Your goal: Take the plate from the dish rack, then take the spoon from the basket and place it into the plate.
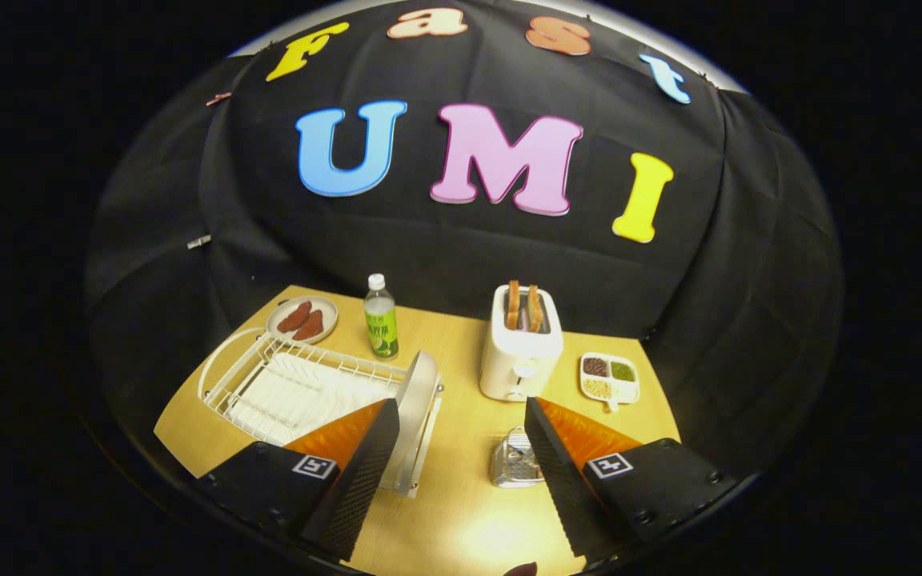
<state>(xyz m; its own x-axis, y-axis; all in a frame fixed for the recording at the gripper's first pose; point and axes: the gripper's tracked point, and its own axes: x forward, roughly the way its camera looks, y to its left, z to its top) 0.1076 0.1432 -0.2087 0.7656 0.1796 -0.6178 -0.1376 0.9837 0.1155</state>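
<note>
A white wire dish rack (pixel 293 384) stands on the wooden table to the left, beyond my left finger. A grey plate (pixel 415 400) stands on edge at the rack's right end, just past the left fingertip. A small wire basket (pixel 515 460) with cutlery in it sits on the table beside the right finger's inner edge. My gripper (pixel 457 416) is open, high over the table, with bare tabletop between the fingers and nothing held.
A white toaster (pixel 519 352) with two bread slices stands beyond the fingers. A green-labelled bottle (pixel 381 320) and a dish of reddish food (pixel 302 318) sit behind the rack. A small divided tray (pixel 609 376) lies right of the toaster.
</note>
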